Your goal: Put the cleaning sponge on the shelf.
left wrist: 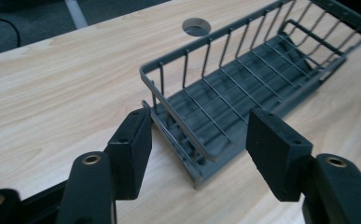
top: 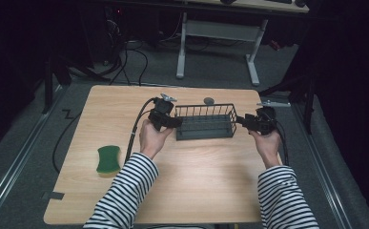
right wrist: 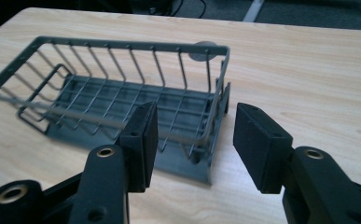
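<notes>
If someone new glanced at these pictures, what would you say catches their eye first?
Mid-table, a grey wire basket sits between two open grippers: the left gripper at one end, the right gripper at the other. A green sponge lies apart near the table's left edge.

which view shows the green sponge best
The high view: the green sponge lies whole and unblocked near the table's left edge, apart from the wire basket and both grippers. The two gripper views look at the basket's ends and the bare tabletop around them, so they tell nothing about the sponge.
</notes>
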{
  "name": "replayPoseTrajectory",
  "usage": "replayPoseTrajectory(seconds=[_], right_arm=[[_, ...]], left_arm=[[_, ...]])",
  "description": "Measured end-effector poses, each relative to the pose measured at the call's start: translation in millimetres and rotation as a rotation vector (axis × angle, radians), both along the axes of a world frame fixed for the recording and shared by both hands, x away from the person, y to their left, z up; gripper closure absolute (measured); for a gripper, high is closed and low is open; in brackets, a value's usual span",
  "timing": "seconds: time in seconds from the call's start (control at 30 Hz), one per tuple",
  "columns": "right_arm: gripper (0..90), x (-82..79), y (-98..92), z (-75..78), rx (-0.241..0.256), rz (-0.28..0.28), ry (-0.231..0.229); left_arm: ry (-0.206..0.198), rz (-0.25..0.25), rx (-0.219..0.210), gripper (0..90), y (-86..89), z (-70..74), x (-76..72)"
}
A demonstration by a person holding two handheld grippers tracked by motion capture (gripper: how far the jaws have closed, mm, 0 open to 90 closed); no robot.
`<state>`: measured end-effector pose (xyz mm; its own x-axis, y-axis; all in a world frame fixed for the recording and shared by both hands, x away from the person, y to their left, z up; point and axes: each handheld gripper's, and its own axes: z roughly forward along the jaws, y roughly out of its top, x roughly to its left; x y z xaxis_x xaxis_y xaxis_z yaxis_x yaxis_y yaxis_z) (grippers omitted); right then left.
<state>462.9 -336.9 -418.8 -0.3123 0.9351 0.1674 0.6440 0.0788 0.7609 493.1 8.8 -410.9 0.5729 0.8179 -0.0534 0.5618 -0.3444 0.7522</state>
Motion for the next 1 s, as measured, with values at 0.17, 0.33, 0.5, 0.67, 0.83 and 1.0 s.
replayPoseTrajectory(seconds=[0.17,0.33,0.5,0.67,0.83,1.0], right_arm=[[51.3,15.3,1.5,-3.2,-0.020,-0.027,0.023],[53.9,25.3,3.7,-10.1,-0.049,-0.046,0.049],[59.5,30.4,7.2,-17.8,-0.045,-0.039,0.073],[65.7,33.7,8.5,-23.1,-0.021,-0.018,0.092],[71.3,33.7,9.0,-24.0,-0.006,-0.006,0.097],[74.2,32.2,9.5,-29.3,-0.014,0.013,0.112]], left_arm=[[0.033,0.039,-0.038,45.2,2.2,-10.0,12.6],[0.050,0.013,-0.019,47.5,-2.3,-17.8,15.4],[0.063,-0.008,-0.017,52.1,-6.7,-22.2,16.4],[0.077,-0.018,-0.005,58.4,-8.5,-25.6,17.1],[0.085,-0.028,0.023,64.6,-9.1,-27.6,16.1],[0.090,-0.037,0.036,67.1,-7.6,-26.2,14.0]])
